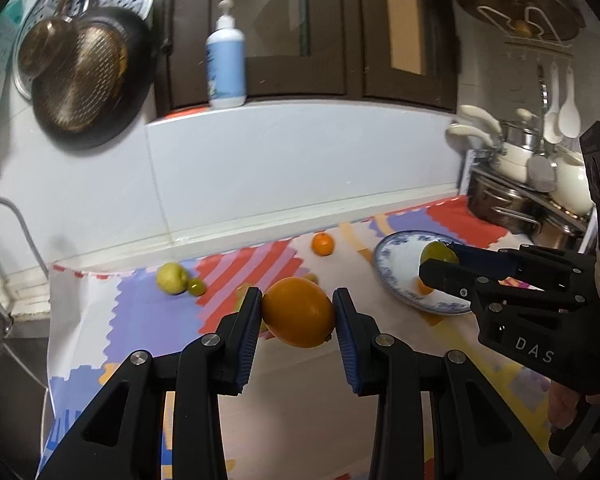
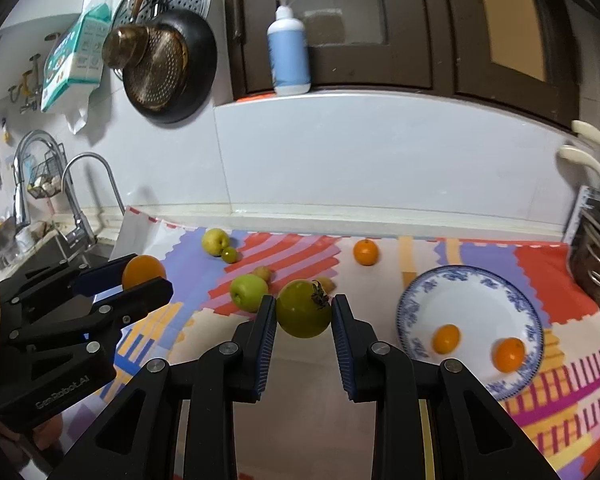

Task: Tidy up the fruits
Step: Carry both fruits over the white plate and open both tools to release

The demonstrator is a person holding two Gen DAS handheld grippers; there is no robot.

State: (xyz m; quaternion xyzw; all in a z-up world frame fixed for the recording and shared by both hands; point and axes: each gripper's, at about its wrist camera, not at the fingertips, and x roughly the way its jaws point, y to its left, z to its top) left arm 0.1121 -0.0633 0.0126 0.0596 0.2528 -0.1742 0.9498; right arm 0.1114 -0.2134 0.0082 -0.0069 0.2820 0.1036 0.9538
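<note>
Kitchen counter: a bright patterned mat (image 2: 300,380) covers your work surface, with white tiles behind and a sink tap (image 2: 80,184) off to the left.
Left gripper (image 1: 298,314): your blue pads are closed on a large orange fruit (image 1: 299,312), lifted clear of the mat.
Right gripper (image 2: 303,312): your pads are clamped on a green tomato-like fruit (image 2: 302,309) with a dark calyx, also off the mat, just left of the plate in its own view.
Plate (image 2: 414,304): blue-and-white, on the right of the mat; two small orange fruits (image 2: 446,338) (image 2: 509,354) already lie in it.
Done so far: judging by the plate, two pieces are placed and two more are in your grip.
Left on the mat: a green apple (image 2: 248,292), a yellow-green apple (image 2: 215,241) touching a small green fruit (image 2: 230,255), a lone orange (image 2: 366,252) near the wall, and two small yellowish fruits (image 2: 263,273) (image 2: 325,283) by the green apple.
Estimate: you look under halfway, if everything belongs on the plate.
</note>
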